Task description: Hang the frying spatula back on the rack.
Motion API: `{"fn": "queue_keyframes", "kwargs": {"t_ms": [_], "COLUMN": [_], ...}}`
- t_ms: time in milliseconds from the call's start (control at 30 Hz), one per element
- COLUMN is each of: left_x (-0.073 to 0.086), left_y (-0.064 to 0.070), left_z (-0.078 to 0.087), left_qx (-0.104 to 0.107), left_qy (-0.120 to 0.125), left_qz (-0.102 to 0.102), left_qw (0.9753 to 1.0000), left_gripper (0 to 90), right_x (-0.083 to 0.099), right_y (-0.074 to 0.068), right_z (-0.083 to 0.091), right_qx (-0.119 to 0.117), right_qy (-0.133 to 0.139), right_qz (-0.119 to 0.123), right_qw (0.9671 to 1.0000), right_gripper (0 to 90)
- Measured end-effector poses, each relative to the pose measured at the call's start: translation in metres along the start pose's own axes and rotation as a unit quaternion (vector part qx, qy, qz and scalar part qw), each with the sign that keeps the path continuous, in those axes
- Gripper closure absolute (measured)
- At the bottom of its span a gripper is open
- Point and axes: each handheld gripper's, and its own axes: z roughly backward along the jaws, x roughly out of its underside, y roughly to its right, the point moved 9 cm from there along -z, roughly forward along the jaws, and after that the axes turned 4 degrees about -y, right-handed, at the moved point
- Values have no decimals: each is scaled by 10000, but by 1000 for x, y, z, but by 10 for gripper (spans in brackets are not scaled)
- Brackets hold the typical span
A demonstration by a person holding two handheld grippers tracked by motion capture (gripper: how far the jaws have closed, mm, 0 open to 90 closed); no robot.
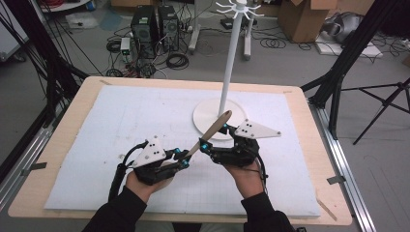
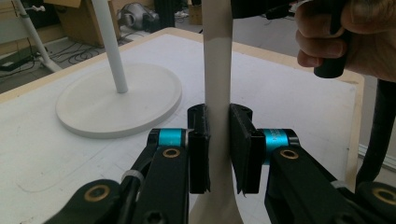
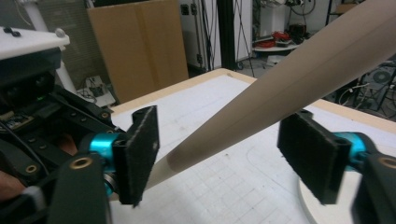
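A light wooden utensil (image 1: 212,129) with a long handle slants up and to the right above the white board. My left gripper (image 1: 186,157) is shut on its lower handle. In the left gripper view the black pads (image 2: 198,144) of my left gripper (image 2: 218,122) press both sides of the handle (image 2: 217,70). My right gripper (image 1: 206,145) is open just to the right of the left one, straddling the handle. In the right gripper view the utensil (image 3: 280,88) runs between my right gripper's (image 3: 224,154) spread pads (image 3: 140,149) without touching them.
A white stand with a tall pole (image 1: 231,63), hooks on top and a round base (image 1: 205,118) rises just behind the grippers. Its base (image 2: 116,105) lies ahead of the left gripper. A white foam board (image 1: 121,125) covers the wooden table (image 1: 72,104). Computers, cables and boxes clutter the floor beyond.
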Motion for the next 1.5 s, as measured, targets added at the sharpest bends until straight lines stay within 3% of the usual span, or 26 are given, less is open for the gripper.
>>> {"fn": "queue_keyframes", "kwargs": {"t_ms": [167, 700, 1267, 1500], "left_x": [-2, -5, -9, -10], "left_y": [2, 5, 10, 15], "left_z": [1, 5, 8, 8], "left_qx": [27, 79, 272, 384], "left_qy": [64, 106, 207, 269], "left_qz": [-32, -154, -233, -265], "left_qw": [10000, 9998, 9991, 9985], "left_gripper": [776, 775, 767, 767], "right_x": [-2, -12, -30, -35], "right_y": [-1, -6, -29, -46], "right_z": [3, 6, 11, 10], "right_qx": [-145, -431, -752, -923], "right_qy": [80, 211, 248, 222], "right_qz": [-123, -351, -93, 283], "right_qw": [9998, 9982, 9968, 9951], "right_gripper": [430, 575, 665, 697]}}
